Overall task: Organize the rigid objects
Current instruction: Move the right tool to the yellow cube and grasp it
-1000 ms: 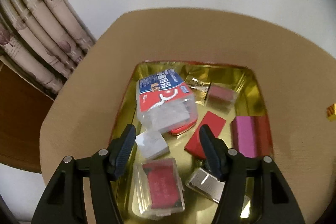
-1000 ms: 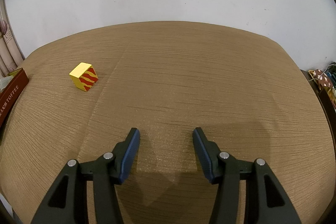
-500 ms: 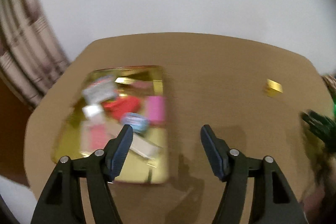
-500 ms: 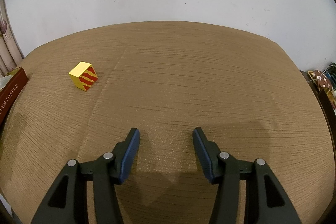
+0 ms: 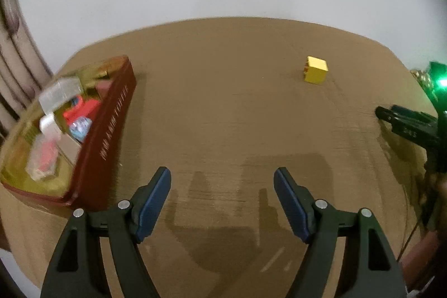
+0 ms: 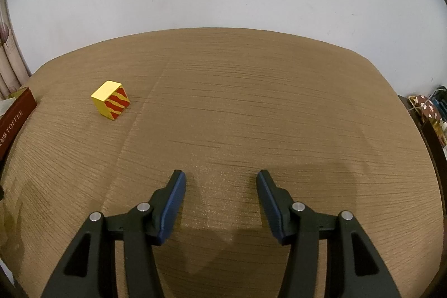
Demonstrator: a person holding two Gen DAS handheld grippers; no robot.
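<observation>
1. My left hand-held gripper (image 5: 222, 197) hangs spread apart and empty over the bare brown surface (image 5: 223, 108).
2. My right hand-held gripper (image 6: 220, 194) is likewise apart, holding nothing.
3. The toffee tin (image 5: 111, 127) at my left already holds several small items.
4. Only the yellow cube (image 6: 110, 100) stands loose, well apart from the tin; I judge it the last piece.

one yellow cube (image 6: 110, 104), one red tin (image 5: 106, 130), two grippers (image 6: 220, 196)
</observation>
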